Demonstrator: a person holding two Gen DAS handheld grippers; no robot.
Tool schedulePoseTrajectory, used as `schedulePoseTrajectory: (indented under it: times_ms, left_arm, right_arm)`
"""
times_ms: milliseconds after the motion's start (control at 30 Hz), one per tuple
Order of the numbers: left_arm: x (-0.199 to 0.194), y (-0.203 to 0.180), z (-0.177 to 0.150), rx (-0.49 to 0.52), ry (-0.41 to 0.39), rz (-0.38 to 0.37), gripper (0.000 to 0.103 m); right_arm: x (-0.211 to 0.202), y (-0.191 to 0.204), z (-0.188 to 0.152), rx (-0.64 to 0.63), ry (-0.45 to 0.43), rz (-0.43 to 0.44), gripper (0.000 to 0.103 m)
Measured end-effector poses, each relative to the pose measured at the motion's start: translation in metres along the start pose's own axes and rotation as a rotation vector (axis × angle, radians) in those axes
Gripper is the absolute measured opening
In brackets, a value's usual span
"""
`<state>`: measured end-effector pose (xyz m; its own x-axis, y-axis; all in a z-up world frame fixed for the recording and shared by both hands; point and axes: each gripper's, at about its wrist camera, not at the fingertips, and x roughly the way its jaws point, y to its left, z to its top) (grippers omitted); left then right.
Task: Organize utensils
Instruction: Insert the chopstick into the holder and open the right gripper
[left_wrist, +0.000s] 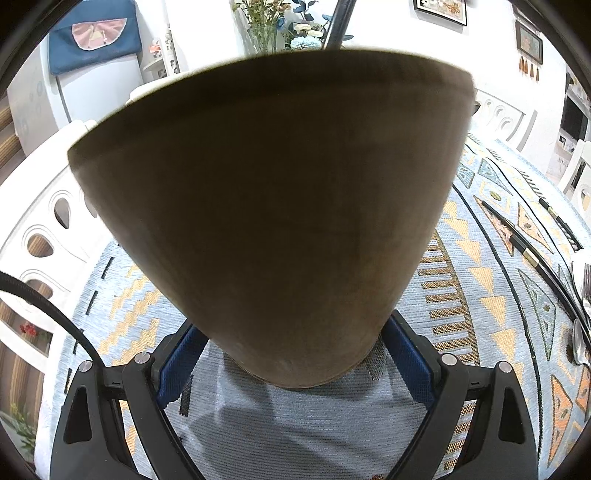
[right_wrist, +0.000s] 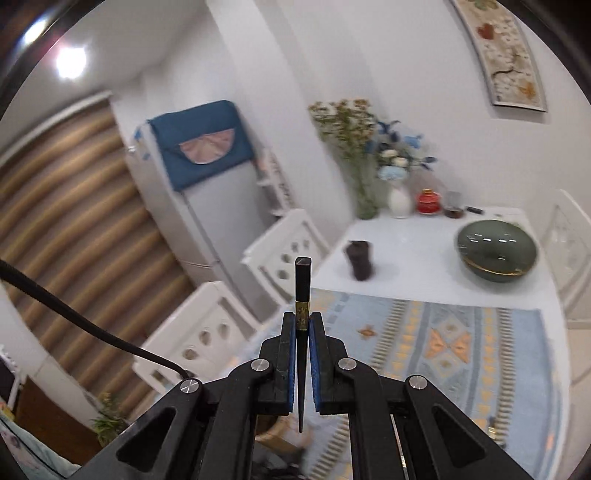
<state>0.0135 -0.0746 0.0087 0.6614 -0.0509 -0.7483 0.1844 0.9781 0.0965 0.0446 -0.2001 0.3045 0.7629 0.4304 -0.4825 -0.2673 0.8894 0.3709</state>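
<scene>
Chopstick sat pinched in the right gripper, lifted clear. Left gripper clasped the wooden holder. Next, probably: tip it in.

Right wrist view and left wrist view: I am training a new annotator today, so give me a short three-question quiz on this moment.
1. True or false: the right gripper is shut on a black chopstick.
2. What does the left gripper hold between its blue pads? A) a green bowl B) a brown wooden cup C) a fork
3. Fill in: in the right wrist view, the green bowl stands on the white ____.

Key: 1 true; 2 B, the brown wooden cup; 3 table.
</scene>
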Motion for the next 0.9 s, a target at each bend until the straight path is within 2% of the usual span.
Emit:
schedulePoseTrajectory:
  times_ms: [67,233,467,900]
  left_arm:
    - [0.000,0.001,0.000,0.000,-0.001,0.000,0.094]
    - [-0.001,0.002,0.000,0.000,-0.001,0.000,0.094]
    - [0.000,0.002,0.000,-0.001,-0.001,-0.001,0.094]
    - [0.000,0.002,-0.001,-0.002,-0.001,-0.001,0.094]
  right_arm:
    - [0.015,0.013,0.001,-0.010,0.017,0.031,0.006]
    - [0.047,0.038,-0.006,-0.061,0.062,0.034,0.006]
    - [0.077,0.039,-0.022,-0.066,0.127,0.024,0.006]
    - [0.094,0.030,-0.030,-0.025,0.221,0.024,0.007]
